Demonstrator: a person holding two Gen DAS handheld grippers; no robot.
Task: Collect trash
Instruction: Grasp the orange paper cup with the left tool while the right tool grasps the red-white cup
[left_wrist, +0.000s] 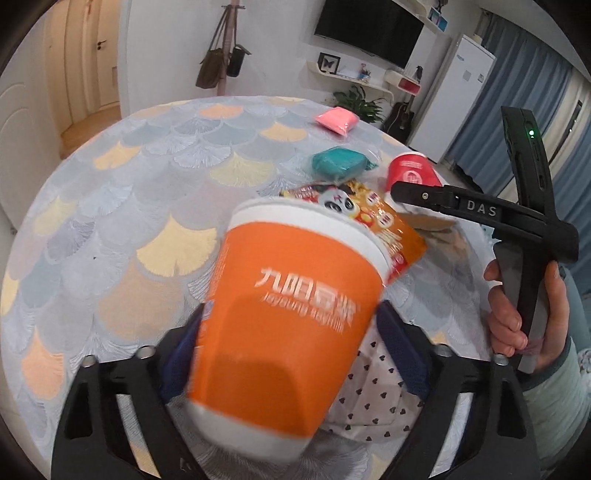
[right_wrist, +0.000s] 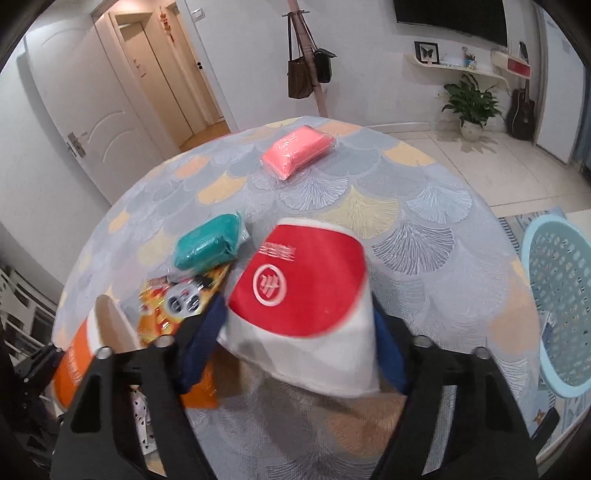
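An orange paper cup (left_wrist: 291, 302) with white lettering leans between my left gripper's (left_wrist: 291, 310) blue pads, which press on both of its sides. The same cup shows at the lower left of the right wrist view (right_wrist: 74, 365). A red and white paper cup (right_wrist: 303, 295) sits tilted in my right gripper (right_wrist: 297, 306), its pads tight against the cup's walls. This red cup also appears in the left wrist view (left_wrist: 412, 170). A panda-print snack wrapper (left_wrist: 373, 221) (right_wrist: 177, 299) lies flat between the two cups.
On the round table (left_wrist: 110, 221) lie a teal packet (right_wrist: 208, 242), a pink packet (right_wrist: 297, 151) farther back, and a dotted cloth (left_wrist: 373, 398) under the orange cup. A light blue basket (right_wrist: 557, 306) stands off the table's right edge. A person's hand (left_wrist: 524, 317) holds the right gripper's handle.
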